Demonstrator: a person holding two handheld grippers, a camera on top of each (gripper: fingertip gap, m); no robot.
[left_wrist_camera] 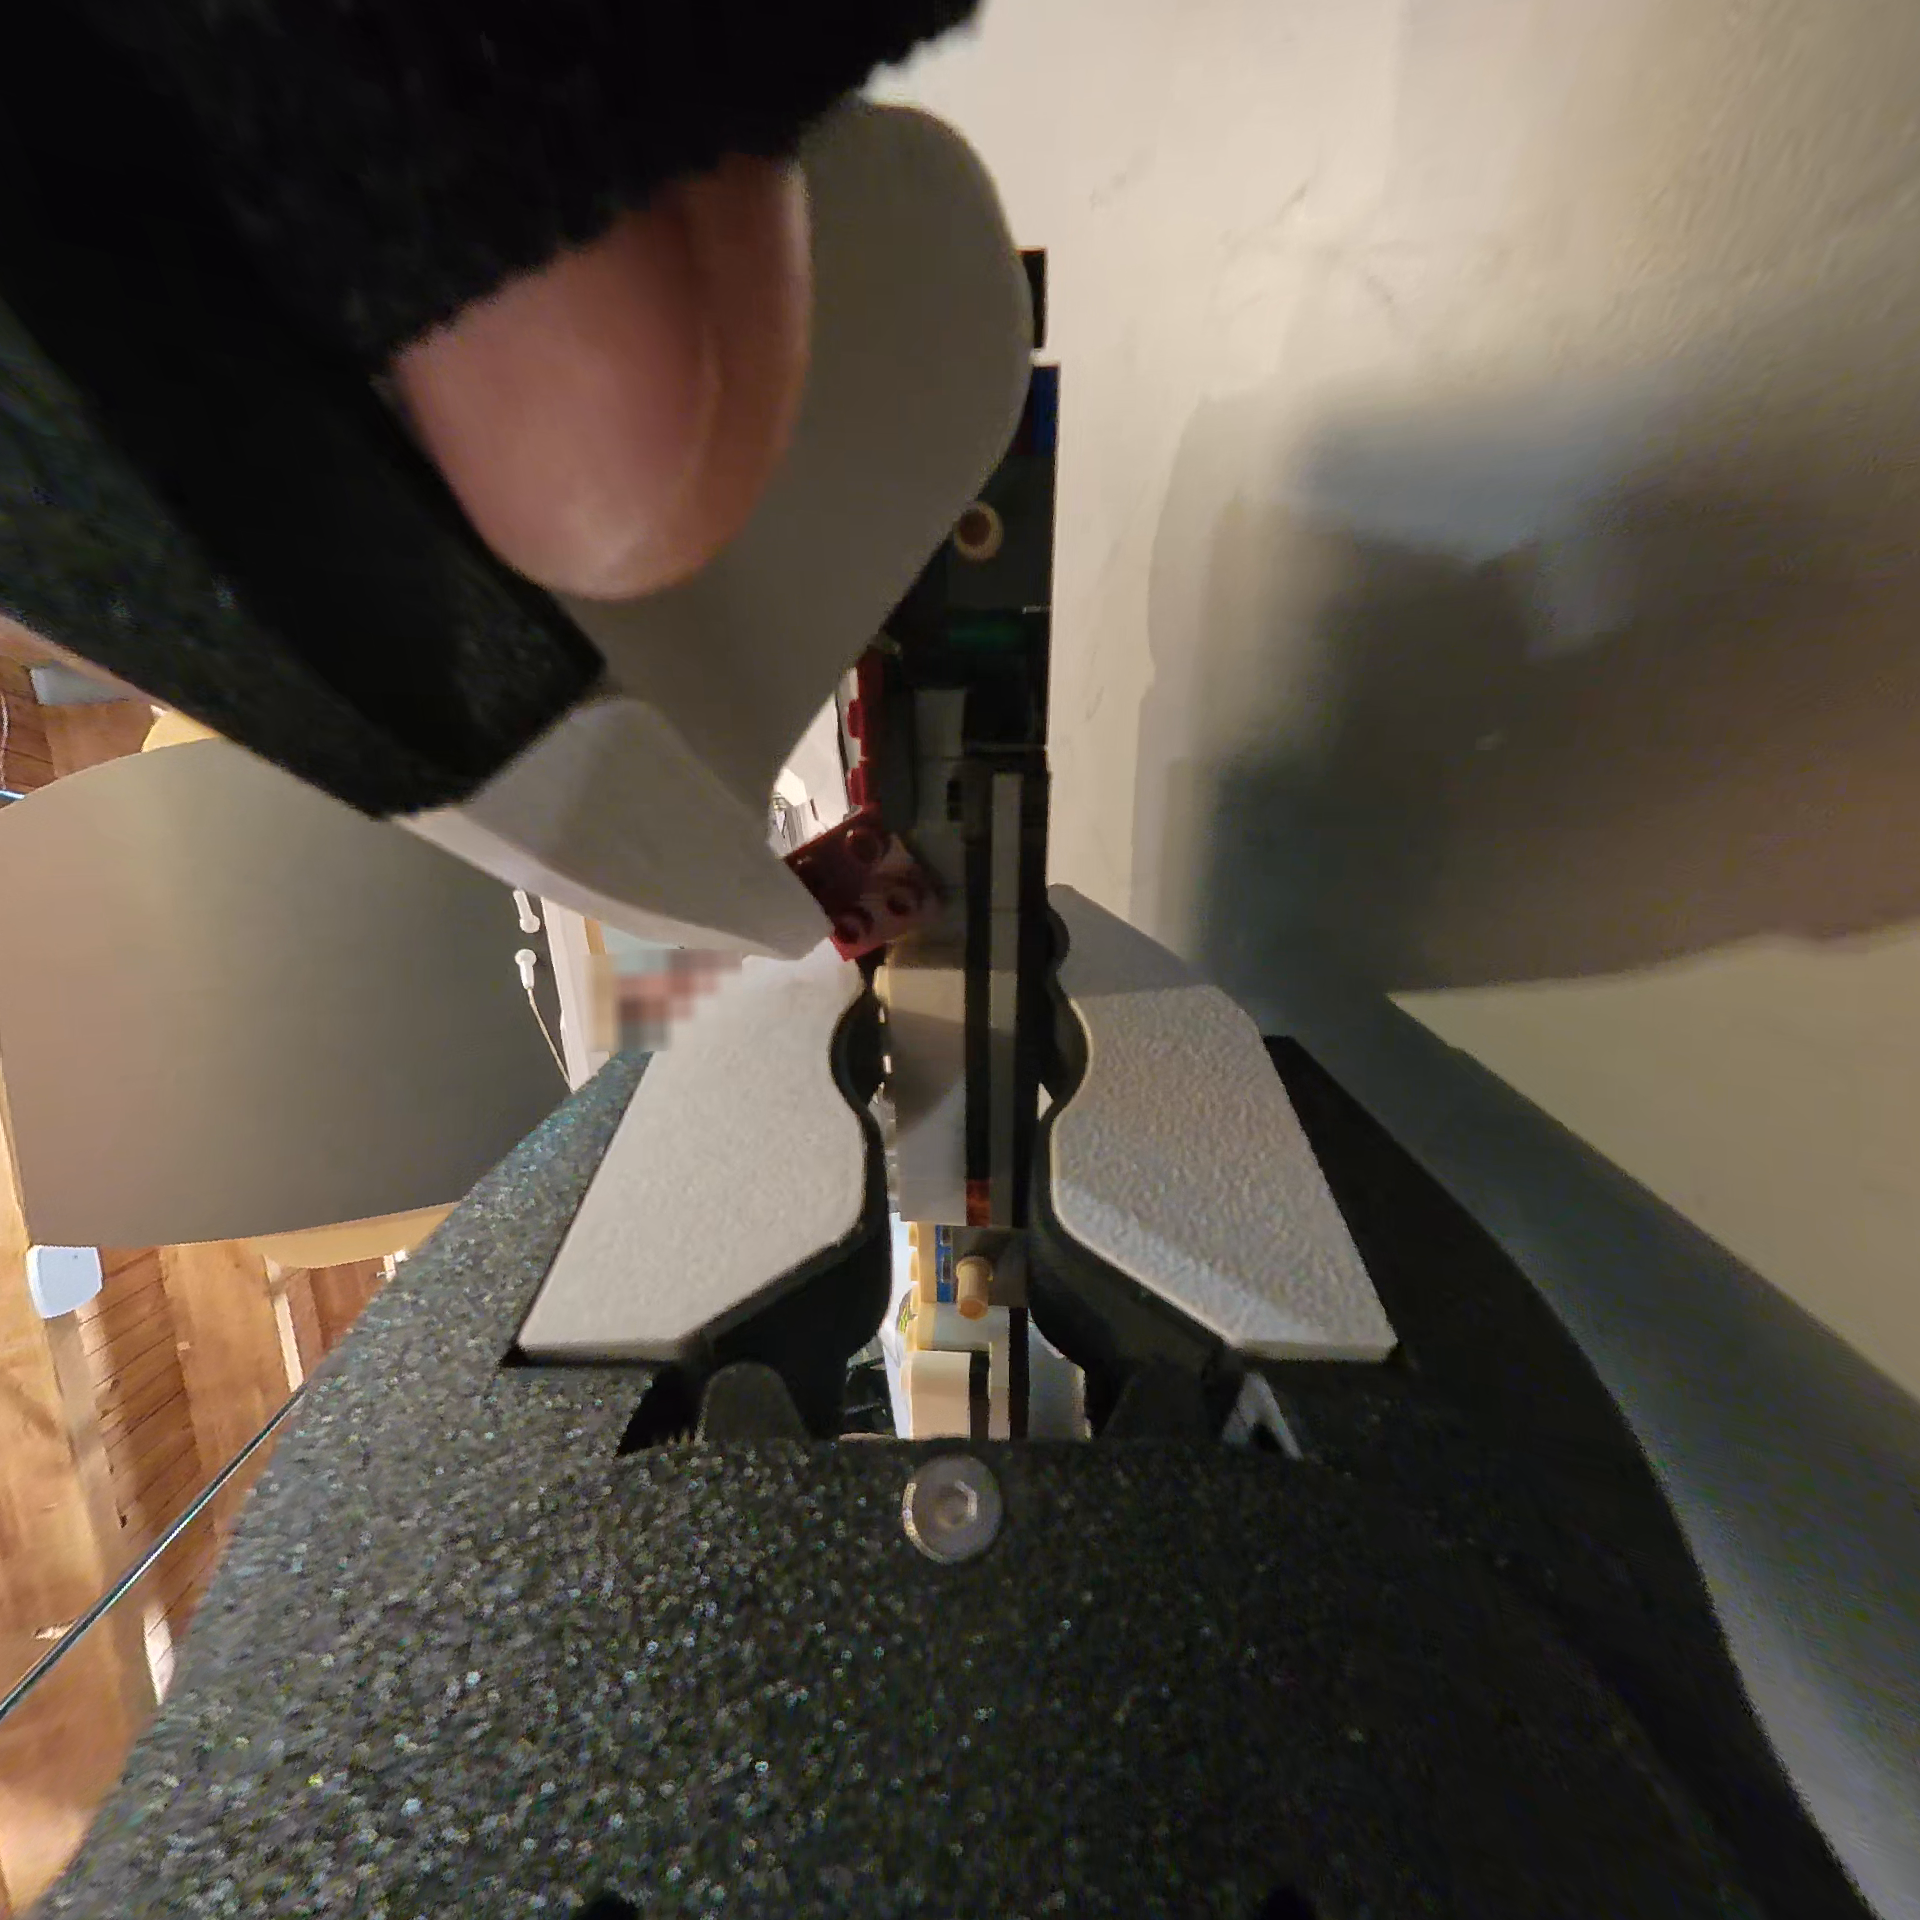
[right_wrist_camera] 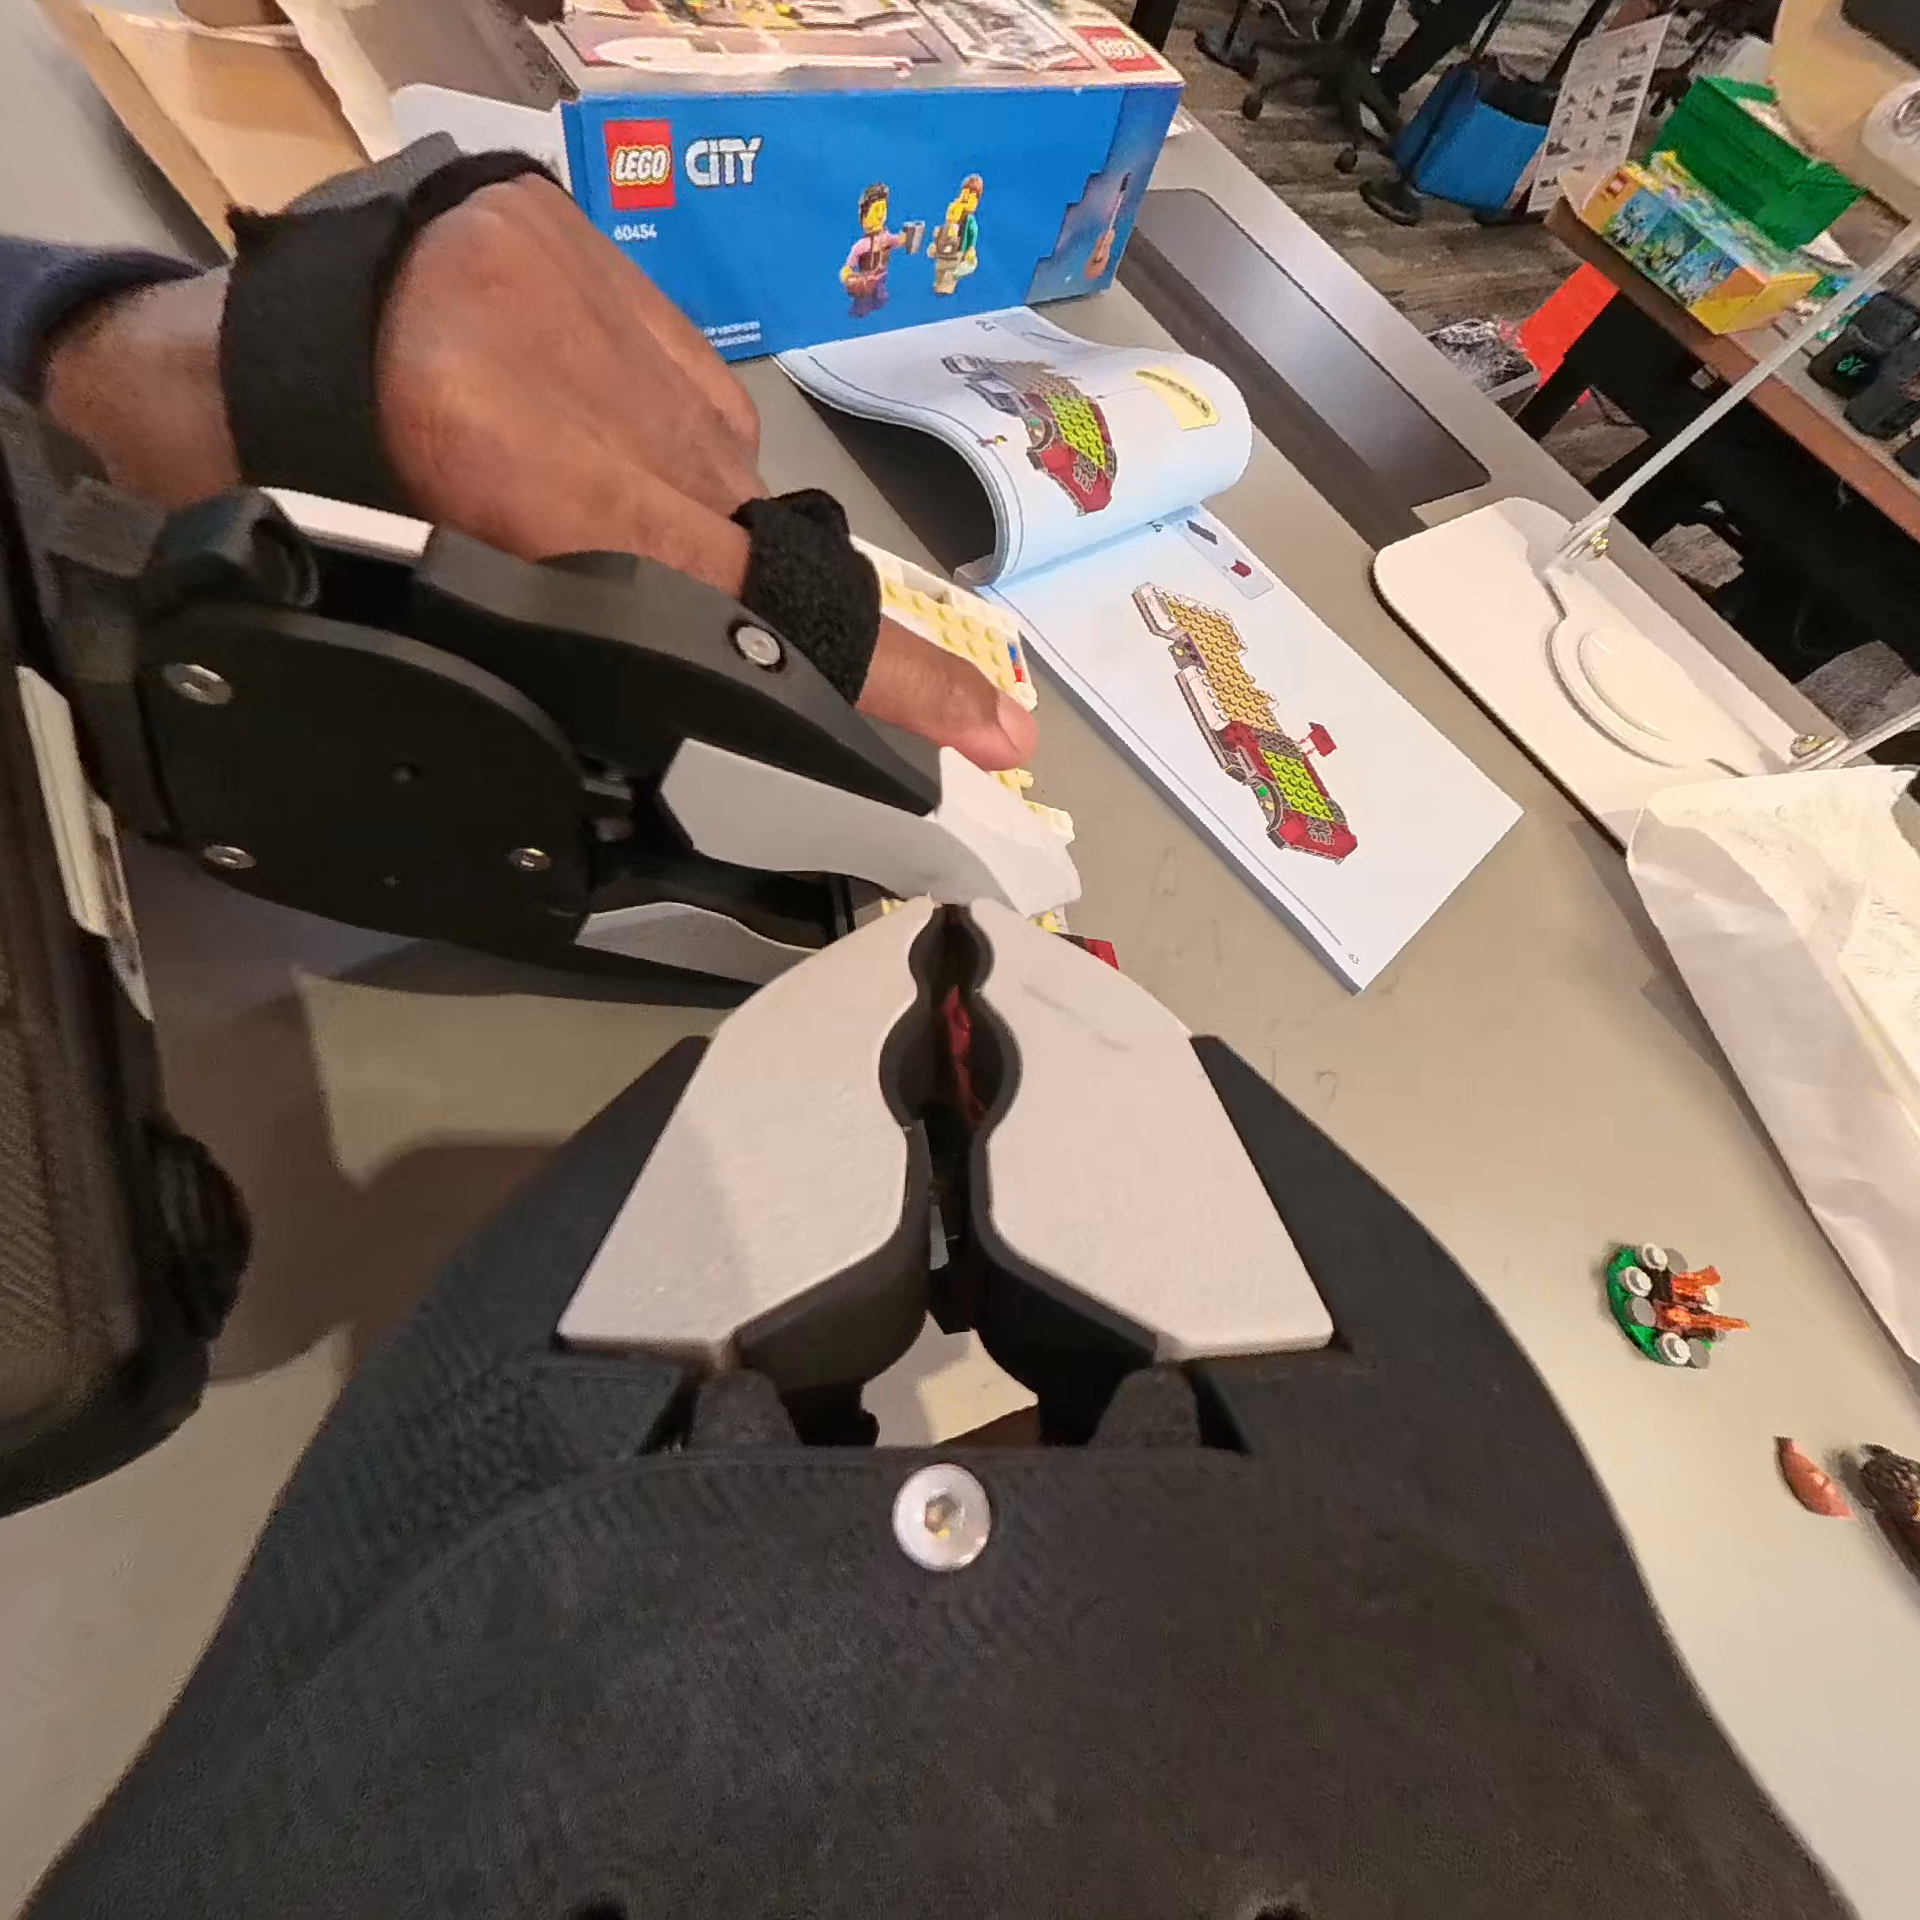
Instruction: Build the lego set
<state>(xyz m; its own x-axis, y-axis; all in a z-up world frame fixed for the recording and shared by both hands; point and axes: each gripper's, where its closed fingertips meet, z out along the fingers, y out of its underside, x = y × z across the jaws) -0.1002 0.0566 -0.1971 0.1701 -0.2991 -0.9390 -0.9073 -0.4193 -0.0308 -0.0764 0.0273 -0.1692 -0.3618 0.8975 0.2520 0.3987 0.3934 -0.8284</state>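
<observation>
In the left wrist view my left gripper (left_wrist_camera: 961,956) is shut on a flat brick model (left_wrist_camera: 1003,1039), seen edge-on in black, grey and cream. A finger (left_wrist_camera: 644,831) of my right gripper comes in from the upper left and carries a small red studded plate (left_wrist_camera: 868,883) at its tip, against the model's side. In the right wrist view my right gripper (right_wrist_camera: 943,920) is shut, with the red plate (right_wrist_camera: 958,1029) showing between its pads. The left gripper (right_wrist_camera: 914,904) and a hand (right_wrist_camera: 540,395) are just beyond, holding the cream and white model (right_wrist_camera: 1023,831).
A grey table (right_wrist_camera: 1351,1247) holds a blue toy box (right_wrist_camera: 831,208), an open instruction booklet (right_wrist_camera: 1247,748), a white flat stand (right_wrist_camera: 1507,623), a white paper bag (right_wrist_camera: 1818,987), a small green and orange brick piece (right_wrist_camera: 1662,1314) and brown pieces (right_wrist_camera: 1813,1491).
</observation>
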